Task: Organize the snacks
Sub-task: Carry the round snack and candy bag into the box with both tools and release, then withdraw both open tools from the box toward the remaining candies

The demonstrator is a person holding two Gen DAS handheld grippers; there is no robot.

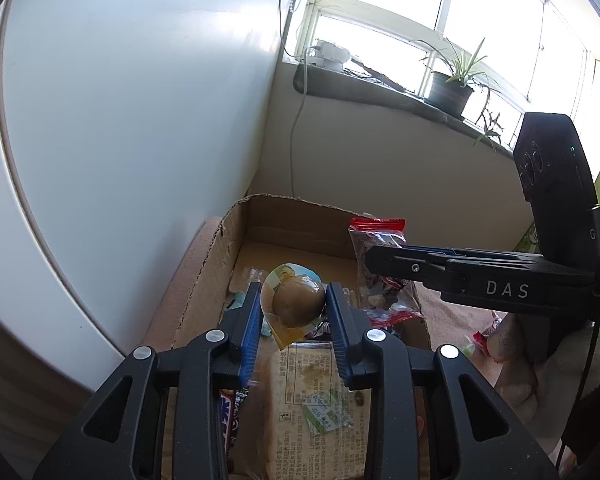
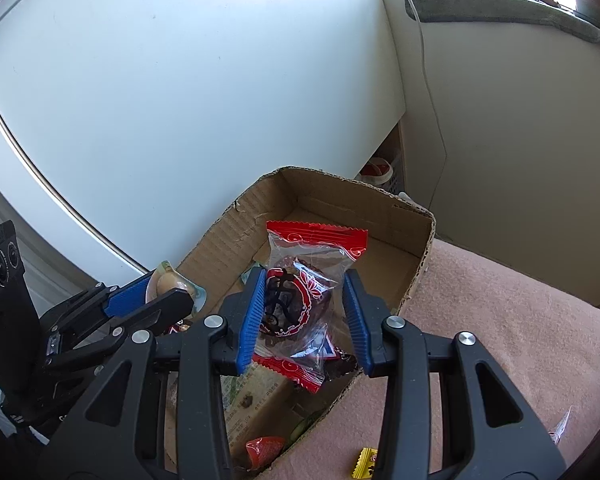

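Observation:
My left gripper (image 1: pixel 293 303) is shut on a vacuum-packed brown egg snack (image 1: pixel 298 301) and holds it above the open cardboard box (image 1: pixel 208 264). My right gripper (image 2: pixel 305 296) is shut on a clear packet with red ends and a dark round cake inside (image 2: pixel 296 292), also above the box (image 2: pixel 416 256). That packet shows in the left wrist view (image 1: pixel 380 264), held by the right gripper's black fingers (image 1: pixel 420 266). The left gripper with its egg (image 2: pixel 168 284) shows at the left of the right wrist view. Inside the box lie a wrapped bread slab (image 1: pixel 312 404) and other packets.
The box sits on a pink blanket (image 2: pixel 500 320) beside a white cabinet (image 1: pixel 140 120). Loose sweets lie on the blanket: a yellow one (image 2: pixel 366 462) and a red-green one (image 1: pixel 476 344). A windowsill with a potted plant (image 1: pixel 452 88) and a hanging cable (image 1: pixel 296 128) lie behind.

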